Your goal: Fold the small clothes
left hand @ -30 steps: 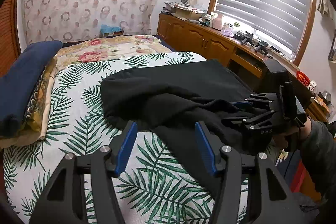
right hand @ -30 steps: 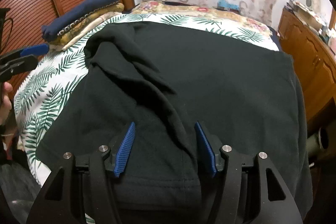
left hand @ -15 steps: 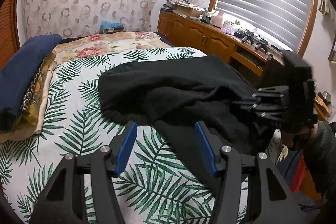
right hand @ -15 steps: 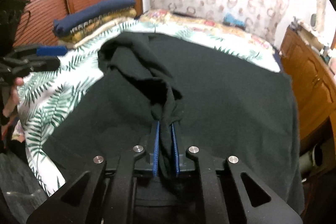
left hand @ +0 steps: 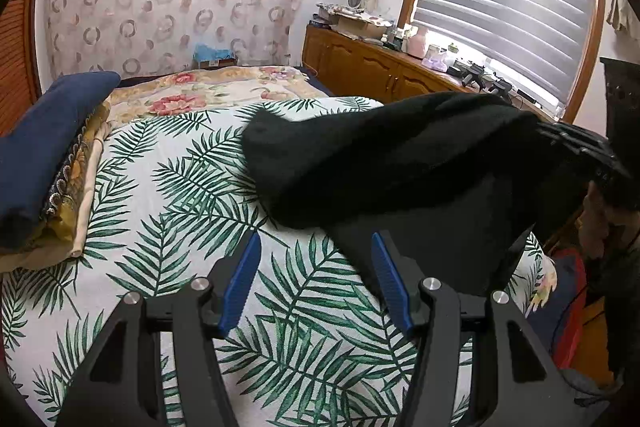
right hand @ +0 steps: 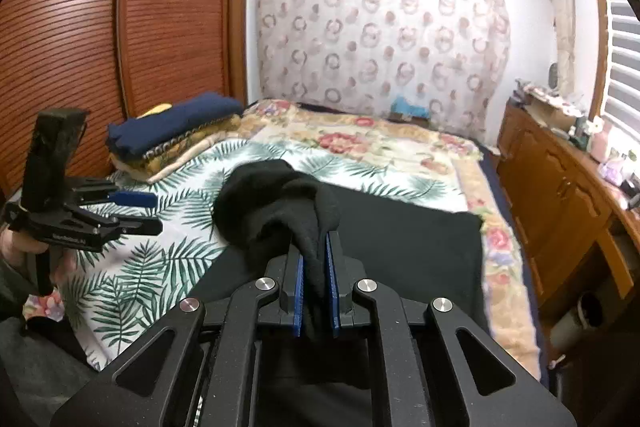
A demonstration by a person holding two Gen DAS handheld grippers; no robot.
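A black garment (left hand: 400, 163) lies on the palm-leaf bedspread (left hand: 168, 187), one bunched part lifted off the bed. My right gripper (right hand: 316, 247) is shut on that raised fold of the black garment (right hand: 280, 203), with cloth squeezed between its blue pads. In the left wrist view the right gripper (left hand: 576, 147) shows at the right edge, holding the cloth up. My left gripper (left hand: 316, 251) hangs open over the bedspread near the garment's lower edge, nothing between its fingers. The right wrist view shows the left gripper (right hand: 144, 211) at the left, held by a hand.
A folded navy blanket (left hand: 44, 143) on yellow bedding lies at the bed's left side. A floral quilt (left hand: 208, 95) covers the far end. A wooden cabinet (right hand: 568, 203) with clutter runs along the right, under a blind-covered window. Louvred wooden doors (right hand: 80, 27) stand left.
My right gripper shut on a fold of the black garment and lifted it off the bed, so the cloth now hangs bunched. The left gripper stayed where it was, open.
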